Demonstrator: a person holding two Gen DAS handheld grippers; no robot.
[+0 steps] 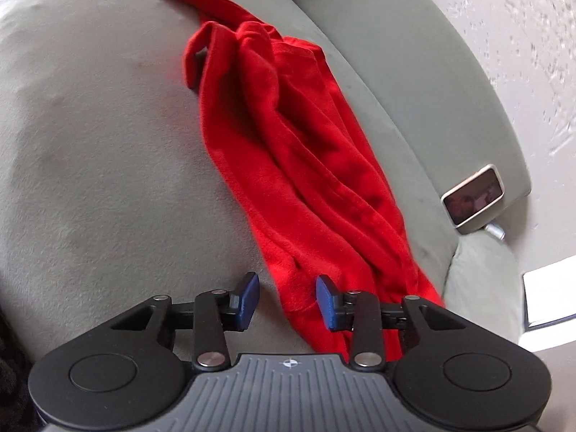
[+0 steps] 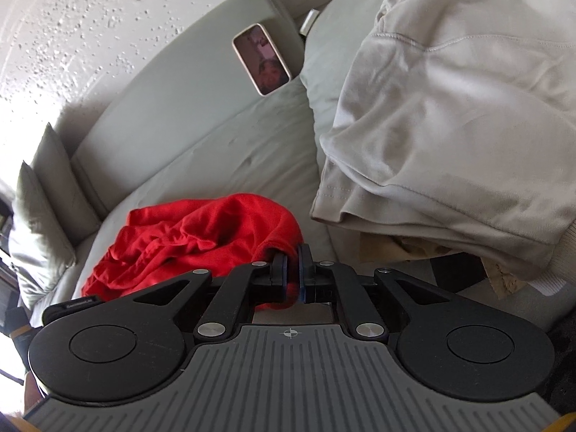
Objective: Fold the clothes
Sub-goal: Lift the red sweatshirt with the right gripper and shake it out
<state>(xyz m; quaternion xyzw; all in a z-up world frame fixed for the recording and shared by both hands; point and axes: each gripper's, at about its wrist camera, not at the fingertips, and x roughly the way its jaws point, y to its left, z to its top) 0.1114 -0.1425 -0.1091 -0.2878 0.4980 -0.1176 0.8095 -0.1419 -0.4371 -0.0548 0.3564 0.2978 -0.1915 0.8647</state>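
Our right gripper (image 2: 293, 270) is clamped on the red garment (image 2: 194, 237), bunched at 9 o'clock on the grey sofa (image 2: 216, 158). Our left gripper (image 1: 287, 300) gapes, straddling its hem.

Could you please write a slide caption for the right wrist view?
Right tongs shut on a red garment on a grey sofa, beside a beige pile.

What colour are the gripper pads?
Dark blue pads, clearest in the left wrist view.
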